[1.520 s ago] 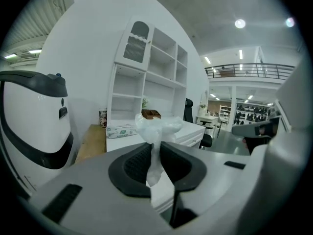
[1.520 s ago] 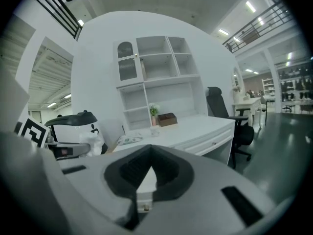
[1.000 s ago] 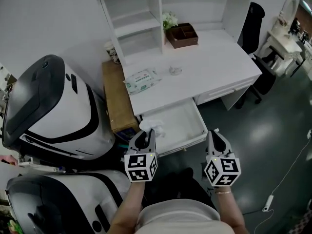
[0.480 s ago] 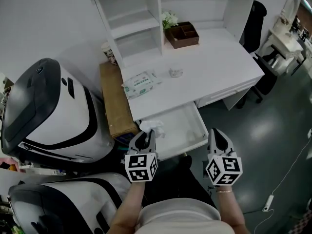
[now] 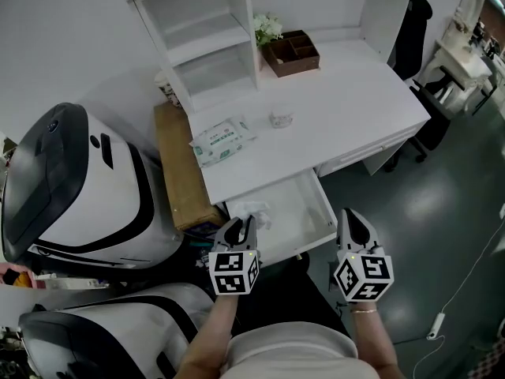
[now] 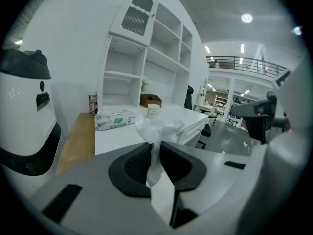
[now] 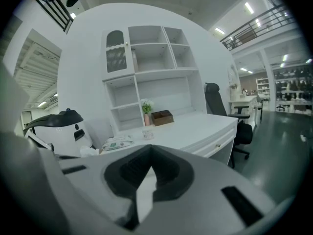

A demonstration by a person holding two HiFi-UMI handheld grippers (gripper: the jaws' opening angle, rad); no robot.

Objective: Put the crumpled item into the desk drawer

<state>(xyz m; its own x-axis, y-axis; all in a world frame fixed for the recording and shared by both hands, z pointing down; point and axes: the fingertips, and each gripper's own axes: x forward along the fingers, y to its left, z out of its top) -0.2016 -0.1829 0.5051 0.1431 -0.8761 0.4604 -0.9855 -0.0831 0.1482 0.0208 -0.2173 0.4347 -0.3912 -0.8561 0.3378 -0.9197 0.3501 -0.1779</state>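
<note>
White desk (image 5: 355, 125) with its drawer (image 5: 304, 200) open: at the drawer's seven o'clock corner the left gripper (image 5: 239, 229) hovers clamped on the crumpled item (image 5: 251, 212), apparently mid-carry and next needing to lower and release, while the right gripper (image 5: 353, 219) waits at four o'clock, jaws together and empty.

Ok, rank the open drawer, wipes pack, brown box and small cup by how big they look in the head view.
1. open drawer
2. wipes pack and brown box: too alike to rank
3. small cup
</note>
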